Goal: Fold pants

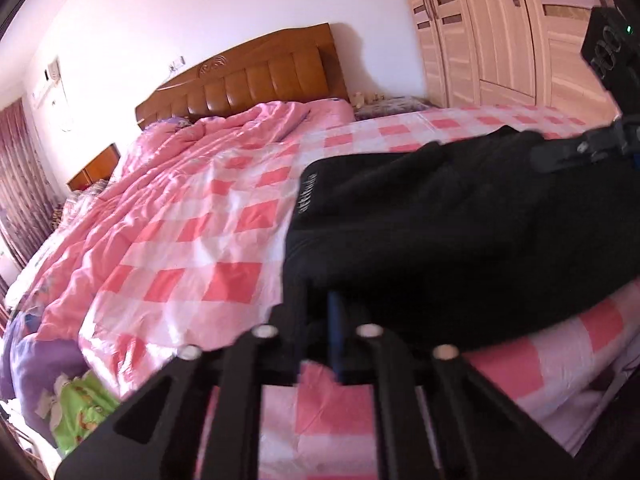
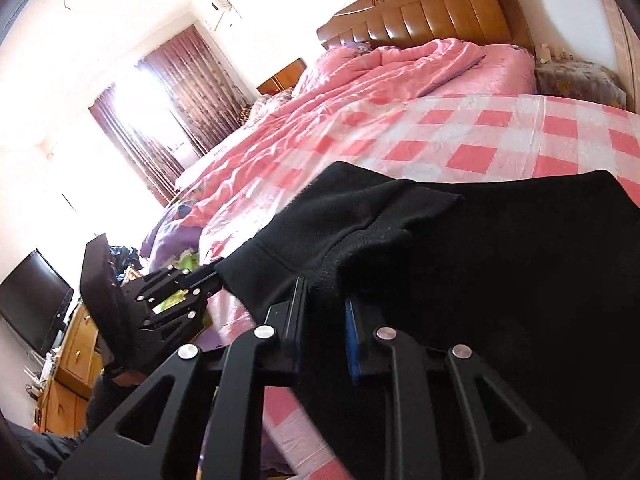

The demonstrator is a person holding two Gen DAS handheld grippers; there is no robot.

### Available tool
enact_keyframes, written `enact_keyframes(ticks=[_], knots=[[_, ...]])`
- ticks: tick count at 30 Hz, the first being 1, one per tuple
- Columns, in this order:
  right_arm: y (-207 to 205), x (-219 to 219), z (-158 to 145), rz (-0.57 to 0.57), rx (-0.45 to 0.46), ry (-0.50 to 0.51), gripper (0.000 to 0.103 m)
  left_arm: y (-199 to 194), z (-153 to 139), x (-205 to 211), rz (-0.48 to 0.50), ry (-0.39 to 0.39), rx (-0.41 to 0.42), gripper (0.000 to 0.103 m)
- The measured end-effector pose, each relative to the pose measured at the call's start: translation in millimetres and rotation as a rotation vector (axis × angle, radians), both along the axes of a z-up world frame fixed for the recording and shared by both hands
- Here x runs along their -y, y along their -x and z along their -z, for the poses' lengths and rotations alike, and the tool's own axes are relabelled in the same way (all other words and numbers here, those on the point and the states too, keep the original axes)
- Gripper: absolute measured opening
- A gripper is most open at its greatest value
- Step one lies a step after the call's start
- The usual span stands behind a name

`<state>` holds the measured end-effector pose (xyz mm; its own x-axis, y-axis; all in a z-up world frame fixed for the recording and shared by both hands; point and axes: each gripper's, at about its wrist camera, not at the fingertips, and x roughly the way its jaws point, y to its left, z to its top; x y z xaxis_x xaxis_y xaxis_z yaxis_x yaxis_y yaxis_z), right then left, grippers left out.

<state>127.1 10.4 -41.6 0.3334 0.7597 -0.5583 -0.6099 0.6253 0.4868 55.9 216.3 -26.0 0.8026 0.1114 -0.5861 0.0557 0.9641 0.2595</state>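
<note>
Black pants (image 1: 440, 232) lie on the pink-checked sheet (image 1: 224, 200) near the bed's front edge. My left gripper (image 1: 334, 304) is shut on the near hem of the pants, its tips buried in the cloth. My right gripper (image 2: 324, 292) is shut on a bunched edge of the same pants (image 2: 500, 248), which drape over its fingers. The left gripper also shows in the right wrist view (image 2: 208, 276) at the left, pinching the pants' corner. The right gripper shows in the left wrist view (image 1: 576, 148) at the far right, on the cloth.
A rumpled pink quilt (image 1: 224, 136) covers the far half of the bed below a wooden headboard (image 1: 256, 76). A wardrobe (image 1: 500, 28) stands at the right. A television (image 2: 32, 300) and a wooden dresser (image 2: 76, 356) stand left of the bed. Curtains (image 2: 176, 92) hang at the window.
</note>
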Motion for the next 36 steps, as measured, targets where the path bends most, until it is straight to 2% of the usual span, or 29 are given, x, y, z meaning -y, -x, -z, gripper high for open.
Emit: enact_keyframes(ticks=[3, 4, 6, 7, 9, 10, 11, 13, 14, 18, 20, 22, 26, 28, 30, 33, 34, 36], knots=[[13, 10, 11, -0.006, -0.027, 0.036, 0.019, 6, 7, 0, 0.016, -0.01, -0.03, 0.006], [11, 10, 18, -0.007, -0.045, 0.069, 0.019, 6, 15, 4, 0.018, -0.036, -0.048, 0.006], [9, 4, 45, -0.035, -0.111, 0.169, 0.021, 4, 26, 9, 0.024, -0.076, -0.084, 0.01], [11, 6, 51, -0.039, -0.116, 0.163, 0.022, 4, 31, 11, 0.03, -0.096, -0.099, 0.015], [16, 14, 48, -0.038, -0.111, 0.129, 0.044, 9, 34, 15, 0.037, -0.125, -0.102, 0.032], [15, 16, 45, -0.05, -0.117, 0.117, 0.077, 10, 35, 14, 0.041, -0.123, -0.109, 0.056], [17, 21, 37, -0.033, -0.095, 0.115, 0.099, 14, 33, 12, 0.053, -0.117, -0.109, 0.073], [22, 31, 25, 0.013, -0.033, 0.128, 0.099, 22, 29, 7, 0.049, -0.102, -0.086, 0.075], [23, 35, 22, 0.011, -0.031, 0.13, 0.099, 26, 26, 1, 0.037, -0.071, -0.08, 0.076], [13, 39, 31, 0.006, -0.13, 0.085, 0.099, 31, 17, -20, -0.042, 0.058, -0.026, 0.086], [6, 32, 36, -0.001, -0.175, 0.084, 0.099, 28, 17, -24, -0.077, 0.085, -0.018, 0.086], [-2, 20, 42, -0.01, -0.201, 0.125, 0.099, 25, 16, -24, -0.102, 0.087, -0.006, 0.087], [-22, -7, 45, -0.015, -0.22, 0.159, 0.099, 21, 16, -22, -0.099, 0.129, 0.013, 0.095], [-32, -18, 45, -0.024, -0.237, 0.126, 0.099, 19, 20, -21, -0.094, 0.151, 0.008, 0.095], [-37, -22, 48, -0.058, -0.264, 0.039, 0.096, 18, 23, -19, -0.094, 0.15, 0.003, 0.095], [-46, -16, 52, -0.035, -0.307, -0.063, 0.083, 19, 26, -17, -0.092, 0.139, 0.0, 0.095], [-46, -14, 53, -0.023, -0.298, -0.066, 0.078, 20, 27, -17, -0.091, 0.137, 0.001, 0.095], [-45, -15, 51, -0.013, -0.294, -0.048, 0.078, 21, 29, -19, -0.088, 0.148, -0.006, 0.096]])
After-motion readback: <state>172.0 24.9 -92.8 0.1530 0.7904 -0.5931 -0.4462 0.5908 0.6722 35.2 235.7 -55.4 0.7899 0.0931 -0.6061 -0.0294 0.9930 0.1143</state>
